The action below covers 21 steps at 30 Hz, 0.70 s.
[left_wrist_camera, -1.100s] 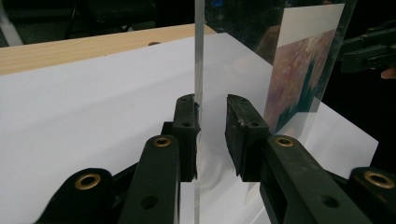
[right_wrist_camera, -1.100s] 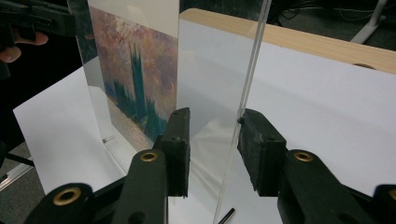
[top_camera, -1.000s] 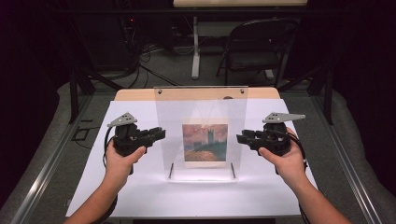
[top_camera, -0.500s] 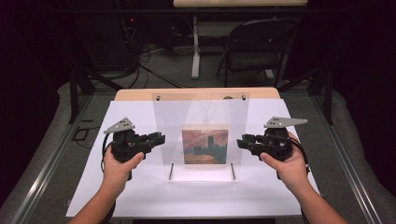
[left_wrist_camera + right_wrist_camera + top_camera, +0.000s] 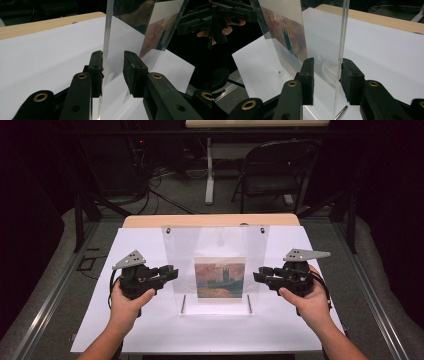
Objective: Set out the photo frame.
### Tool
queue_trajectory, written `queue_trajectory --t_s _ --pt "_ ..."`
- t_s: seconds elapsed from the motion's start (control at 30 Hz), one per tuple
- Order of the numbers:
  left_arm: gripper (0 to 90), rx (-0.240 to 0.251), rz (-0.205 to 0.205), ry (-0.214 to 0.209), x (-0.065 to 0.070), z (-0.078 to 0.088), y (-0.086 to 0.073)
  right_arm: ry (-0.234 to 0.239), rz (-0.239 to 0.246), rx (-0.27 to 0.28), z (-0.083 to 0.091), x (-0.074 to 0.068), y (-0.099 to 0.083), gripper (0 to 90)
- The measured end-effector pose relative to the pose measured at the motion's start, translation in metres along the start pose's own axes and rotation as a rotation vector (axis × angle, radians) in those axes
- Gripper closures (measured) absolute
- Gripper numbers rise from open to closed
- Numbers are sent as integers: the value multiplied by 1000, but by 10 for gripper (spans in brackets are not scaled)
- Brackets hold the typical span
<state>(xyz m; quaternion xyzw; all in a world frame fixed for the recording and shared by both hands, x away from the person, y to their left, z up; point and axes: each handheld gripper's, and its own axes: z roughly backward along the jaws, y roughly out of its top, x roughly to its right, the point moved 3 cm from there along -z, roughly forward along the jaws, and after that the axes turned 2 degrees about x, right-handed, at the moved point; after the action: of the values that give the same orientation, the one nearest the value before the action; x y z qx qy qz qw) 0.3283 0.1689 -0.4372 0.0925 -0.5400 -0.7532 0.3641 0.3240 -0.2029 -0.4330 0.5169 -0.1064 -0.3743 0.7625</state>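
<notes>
- Frame (image 5: 215, 242): clear panel, upright mid-table between both claws.
- Left claw (image 5: 113, 67): jaws have just been opening; spread, panel's edge between them, far pad clear of it.
- Right claw (image 5: 327, 72): spread, straddling the opposite edge, no pinch seen.
- Picture (image 5: 220, 277): inside the panel, low centre.
- Pins (image 5: 183, 304): two, at the base, on the white sheet (image 5: 150, 330).
- Status, judged: frame set down, release under way; withdrawing both claws remains.
</notes>
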Motion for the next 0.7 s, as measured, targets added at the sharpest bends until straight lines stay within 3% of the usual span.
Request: queue_trajectory --t_s 0.27,0.4,0.53,0.7 --pt "660 -2 14 -17 0 -1 1 7 2 2 -1 0 1 629" --pt "571 0 16 -18 1 -3 2 22 -4 13 -2 -1 2 533" --pt "477 -5 7 -7 2 -4 3 3 18 40 -5 -2 3 405" --pt "369 -7 -19 32 2 -5 3 -11 30 53 -6 -3 3 323"
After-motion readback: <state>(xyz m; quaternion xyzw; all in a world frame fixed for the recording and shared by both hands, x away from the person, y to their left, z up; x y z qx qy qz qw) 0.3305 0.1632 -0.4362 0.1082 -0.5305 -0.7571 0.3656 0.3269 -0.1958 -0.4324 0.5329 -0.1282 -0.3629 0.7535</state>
